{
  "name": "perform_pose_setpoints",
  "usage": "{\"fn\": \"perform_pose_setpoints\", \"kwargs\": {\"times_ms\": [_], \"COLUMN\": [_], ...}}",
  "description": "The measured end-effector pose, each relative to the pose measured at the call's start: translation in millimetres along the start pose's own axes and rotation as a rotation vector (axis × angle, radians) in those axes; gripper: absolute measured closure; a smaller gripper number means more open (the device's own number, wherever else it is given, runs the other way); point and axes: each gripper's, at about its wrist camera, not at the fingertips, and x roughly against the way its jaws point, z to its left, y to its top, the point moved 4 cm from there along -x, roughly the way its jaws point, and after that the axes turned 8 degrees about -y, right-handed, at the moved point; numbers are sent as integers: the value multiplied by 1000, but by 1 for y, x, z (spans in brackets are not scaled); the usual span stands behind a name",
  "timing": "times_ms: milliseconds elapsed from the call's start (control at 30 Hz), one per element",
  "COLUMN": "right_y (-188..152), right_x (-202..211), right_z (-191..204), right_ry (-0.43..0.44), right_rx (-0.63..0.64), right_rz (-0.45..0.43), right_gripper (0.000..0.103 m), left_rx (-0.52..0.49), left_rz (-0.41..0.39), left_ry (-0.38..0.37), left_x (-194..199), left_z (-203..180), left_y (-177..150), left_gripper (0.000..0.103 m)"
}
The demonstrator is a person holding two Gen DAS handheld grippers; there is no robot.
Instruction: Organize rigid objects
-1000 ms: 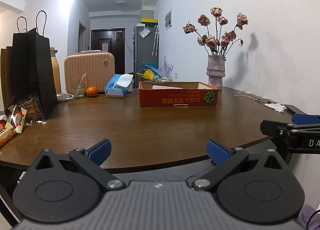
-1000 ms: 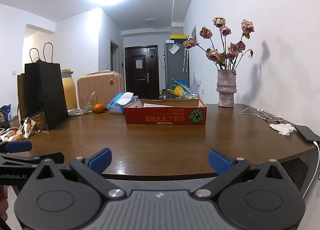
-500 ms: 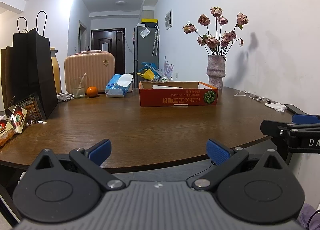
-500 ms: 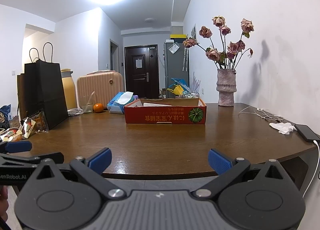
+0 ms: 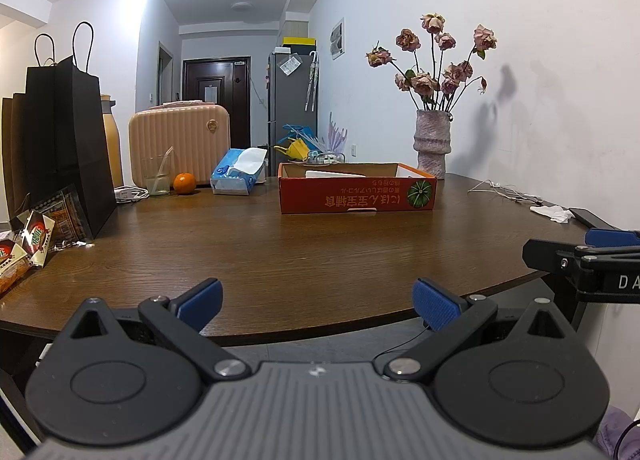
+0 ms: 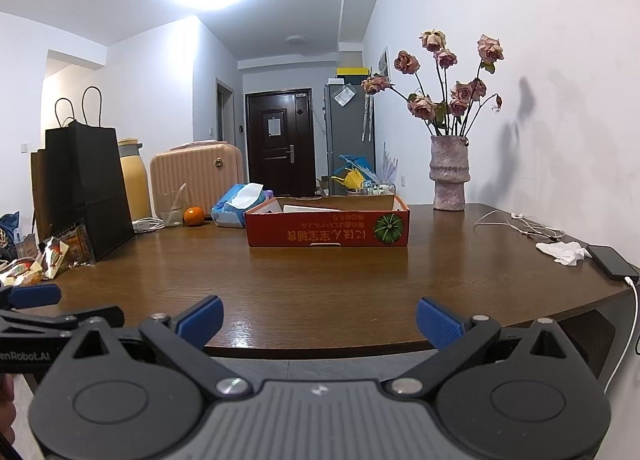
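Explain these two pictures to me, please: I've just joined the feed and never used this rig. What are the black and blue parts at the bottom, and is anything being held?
Each picture comes from a camera on a handheld gripper, looking forward along its two fingers. The black arms with blue pads are the left gripper in one view and the right gripper in the other. Both are open, hold nothing, and sit at the near edge of the wooden table. Each gripper also shows at the side of the other's view. On the table: a red cardboard box, a vase of roses, a tissue pack, an orange, a glass, a black paper bag, snack packets, a phone and cables.
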Motion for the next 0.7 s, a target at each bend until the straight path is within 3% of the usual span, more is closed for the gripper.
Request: {"fn": "perform_pose_setpoints", "kwargs": {"times_ms": [700], "right_y": [0], "right_x": [0], "right_z": [1], "right_ry": [5], "right_rx": [2], "right_rz": [-1], "right_gripper": [0], "left_rx": [-1], "left_rz": [0], "left_ry": [1], "left_x": [0], "left_z": [0], "left_y": [-1], "left_gripper": [0]}}
